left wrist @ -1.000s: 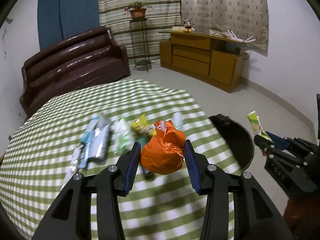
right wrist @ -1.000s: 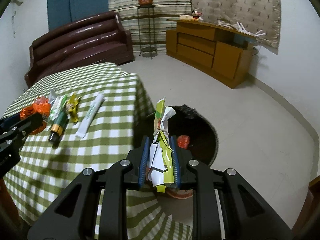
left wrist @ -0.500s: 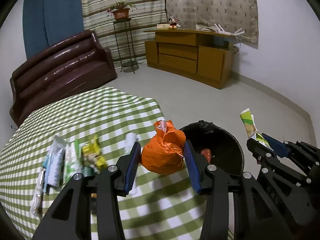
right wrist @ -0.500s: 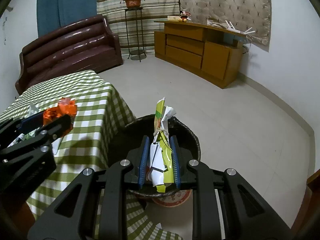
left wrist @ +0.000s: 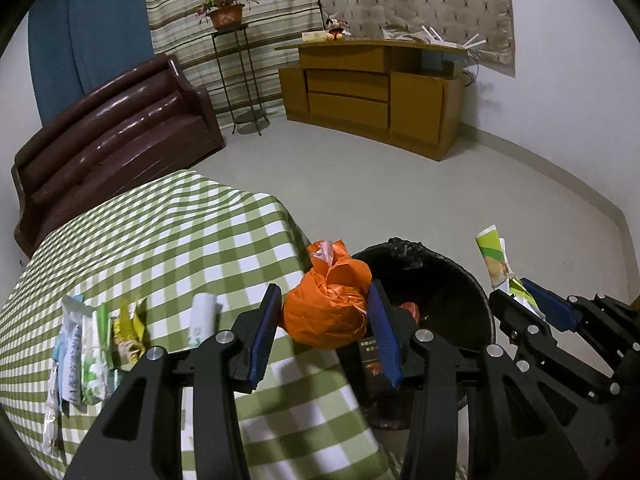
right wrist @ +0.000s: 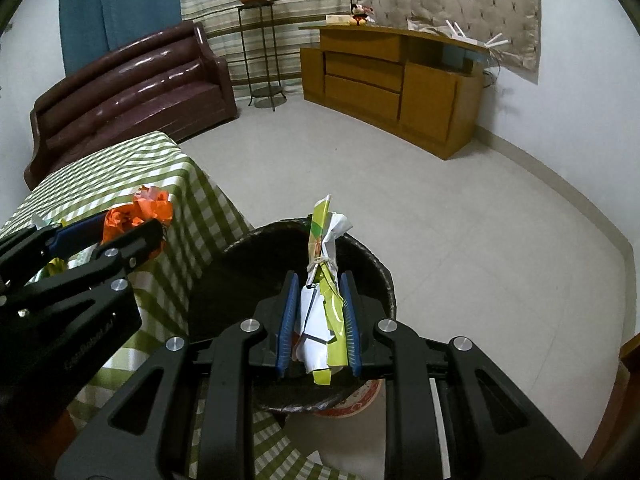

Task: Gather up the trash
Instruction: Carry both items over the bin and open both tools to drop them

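Observation:
My left gripper (left wrist: 324,332) is shut on a knotted orange plastic bag (left wrist: 326,304), held at the table's right edge beside the black-lined trash bin (left wrist: 472,280). My right gripper (right wrist: 318,324) is shut on a tied bundle of yellow-green and white wrappers (right wrist: 324,280), held over the trash bin (right wrist: 372,268). In the right wrist view the left gripper (right wrist: 132,240) and its orange bag (right wrist: 136,212) show at the left. The right gripper (left wrist: 524,304) with the wrapper bundle (left wrist: 494,256) shows at the right of the left wrist view.
Several wrappers (left wrist: 92,340) and a white tube (left wrist: 202,316) lie on the green checked tablecloth (left wrist: 160,232). Red trash (left wrist: 410,308) lies inside the bin. A brown sofa (left wrist: 108,132), a plant stand (left wrist: 240,80) and a wooden cabinet (left wrist: 380,92) stand at the back.
Both grippers moved right, away from the table, toward the bin with their loads. The bin now sits under the right gripper and beside the left one. Neither grip changed.

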`<action>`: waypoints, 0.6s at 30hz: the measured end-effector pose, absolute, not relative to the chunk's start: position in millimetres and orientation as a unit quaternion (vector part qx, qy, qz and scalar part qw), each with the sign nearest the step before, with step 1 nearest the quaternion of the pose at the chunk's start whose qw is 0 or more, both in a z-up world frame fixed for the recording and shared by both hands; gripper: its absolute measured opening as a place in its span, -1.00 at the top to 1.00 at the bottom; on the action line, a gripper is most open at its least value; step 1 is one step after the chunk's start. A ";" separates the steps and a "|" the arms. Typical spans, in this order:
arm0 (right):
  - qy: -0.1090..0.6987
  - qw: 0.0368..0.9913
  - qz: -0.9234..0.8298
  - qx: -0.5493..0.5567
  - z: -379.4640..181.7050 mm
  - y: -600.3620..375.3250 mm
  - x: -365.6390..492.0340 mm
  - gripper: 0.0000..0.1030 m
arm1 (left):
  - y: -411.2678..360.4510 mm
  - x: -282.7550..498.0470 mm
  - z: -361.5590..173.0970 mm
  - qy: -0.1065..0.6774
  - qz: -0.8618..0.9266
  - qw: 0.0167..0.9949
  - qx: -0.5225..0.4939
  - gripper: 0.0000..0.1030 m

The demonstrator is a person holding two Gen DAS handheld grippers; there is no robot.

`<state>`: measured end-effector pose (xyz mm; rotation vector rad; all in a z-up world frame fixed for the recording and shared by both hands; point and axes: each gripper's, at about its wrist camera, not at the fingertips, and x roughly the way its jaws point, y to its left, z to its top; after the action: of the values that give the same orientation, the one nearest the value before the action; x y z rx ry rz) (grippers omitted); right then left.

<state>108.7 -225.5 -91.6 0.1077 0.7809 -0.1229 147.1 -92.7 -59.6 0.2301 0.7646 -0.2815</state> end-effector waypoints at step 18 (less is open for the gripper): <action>0.384 0.919 -0.062 0.068 -96.3 -238.8 115.4 0.52 | -100.8 155.4 -63.3 0.375 -0.135 0.910 0.113 -0.36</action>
<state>115.4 -238.8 -96.3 0.1393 0.7892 -0.1275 155.4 -100.8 -63.3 0.2324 0.7738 -0.2778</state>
